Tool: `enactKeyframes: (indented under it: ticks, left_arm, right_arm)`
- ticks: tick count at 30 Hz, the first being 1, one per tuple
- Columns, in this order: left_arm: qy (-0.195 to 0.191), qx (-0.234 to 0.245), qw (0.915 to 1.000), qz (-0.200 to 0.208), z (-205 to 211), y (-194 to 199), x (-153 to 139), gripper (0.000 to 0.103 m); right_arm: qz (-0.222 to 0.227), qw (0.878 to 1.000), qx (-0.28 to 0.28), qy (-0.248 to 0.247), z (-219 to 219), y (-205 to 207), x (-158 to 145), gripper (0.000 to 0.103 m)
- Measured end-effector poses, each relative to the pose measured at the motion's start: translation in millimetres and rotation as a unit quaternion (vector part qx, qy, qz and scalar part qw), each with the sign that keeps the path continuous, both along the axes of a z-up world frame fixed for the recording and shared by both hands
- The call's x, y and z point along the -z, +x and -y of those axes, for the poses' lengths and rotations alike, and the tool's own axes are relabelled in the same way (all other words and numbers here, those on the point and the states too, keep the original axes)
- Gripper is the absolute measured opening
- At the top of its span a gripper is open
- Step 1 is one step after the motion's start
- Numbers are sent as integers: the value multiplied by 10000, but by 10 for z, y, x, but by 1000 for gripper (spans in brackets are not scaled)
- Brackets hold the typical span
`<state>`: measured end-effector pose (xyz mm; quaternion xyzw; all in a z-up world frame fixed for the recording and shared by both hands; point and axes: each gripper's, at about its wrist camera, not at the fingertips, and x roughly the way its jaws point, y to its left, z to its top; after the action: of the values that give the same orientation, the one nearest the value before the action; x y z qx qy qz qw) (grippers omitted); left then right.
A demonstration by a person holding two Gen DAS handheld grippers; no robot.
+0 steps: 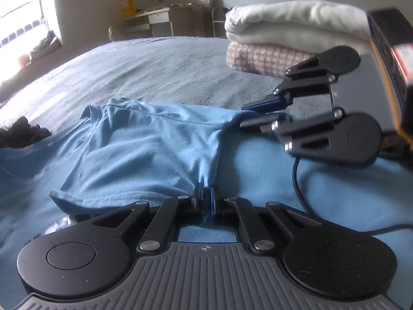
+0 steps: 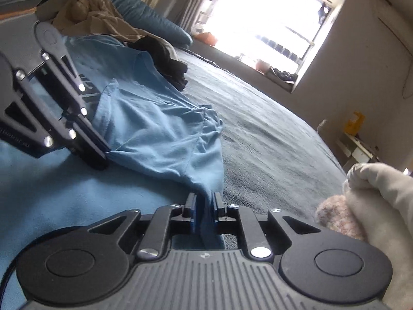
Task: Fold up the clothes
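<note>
Cloth is pinched at two points as a light blue shirt [image 1: 144, 142] is folded on a grey bedspread [image 1: 155, 64]. The left gripper [image 1: 205, 196] is clenched on a gathered tuck of the shirt directly ahead of its fingertips, and the right gripper [image 2: 204, 204] is likewise clamped on a bunched edge of the same shirt, with the raised flap stretched between the two. Beneath and ahead of both grippers the rest of the shirt is spread flat. The fabric is judged thin, light and limp: it sags and creases between the holds, offers no stiffness, and may slide out of smooth pads if tugged. A hold on hems or corners is judged best, with both points moved together so the fold lands even. A stack of folded clothes [image 1: 289, 33] is seen beyond the right gripper, and a dark heap of clothes [image 2: 165, 59] further off.
</note>
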<state>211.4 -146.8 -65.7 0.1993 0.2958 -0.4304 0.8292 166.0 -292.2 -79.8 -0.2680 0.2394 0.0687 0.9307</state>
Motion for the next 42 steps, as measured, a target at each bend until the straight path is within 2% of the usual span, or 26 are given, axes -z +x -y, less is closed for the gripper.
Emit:
enactKeyframes:
  ticks: [5,8,10,11,12,14,19,23,26,27,29,34,36,39,42]
  left_arm:
    - [-153,-34,9999,-59,-3,13,8,3]
    - [-212,-34,9997,-76,-12,13,16,3]
    - [-267,-54,9996,-115,-20,26,19,3]
    - [-293,-66,9995,-134,-23,34,19,4]
    - [-334,-87,9993,-156,-21,50,17,4]
    - [-413,-144,9989,-196,-3,90,11,4]
    - [-673,-176,9970,-337,238,244,-19,4]
    - [-650,-113,9966,-500,491,318,56,4]
    - [-595,-75,9968,-520,527,305,65,6]
    - [-573,-63,9969,-535,508,301,48,8]
    - [-628,-61,9950,-777,389,351,-48,27]
    - [-1259,-711,9849,-947,21,764,-349,34]
    - [-1273,-1177,9806,-912,29,1055,-407,35]
    - [-1308,-1579,9692,-1365,131,1568,-360,35]
    - [-1523,-1823,9480,-2119,222,2002,-213,35]
  right_arm:
    - [114,9972,-310,-673,-181,102,90,28]
    - [168,9931,-475,-1062,-283,187,147,29]
    - [261,9901,-548,-1265,-336,236,179,26]
    - [337,9888,-566,-1338,-354,257,191,23]
    - [413,9874,-583,-1410,-373,277,204,15]
    - [521,9911,-327,-1182,-268,316,155,8]
    - [735,9948,376,-601,31,427,48,8]
    - [658,9937,909,-46,331,511,66,8]
    - [649,9925,1029,116,388,512,71,8]
    - [620,9928,1023,116,381,523,80,8]
    - [560,9933,1009,116,368,544,98,8]
    - [514,9941,913,288,404,499,112,8]
    - [502,9941,887,373,424,483,111,8]
    - [534,9944,854,305,400,461,140,8]
    - [578,9953,773,71,327,431,194,8]
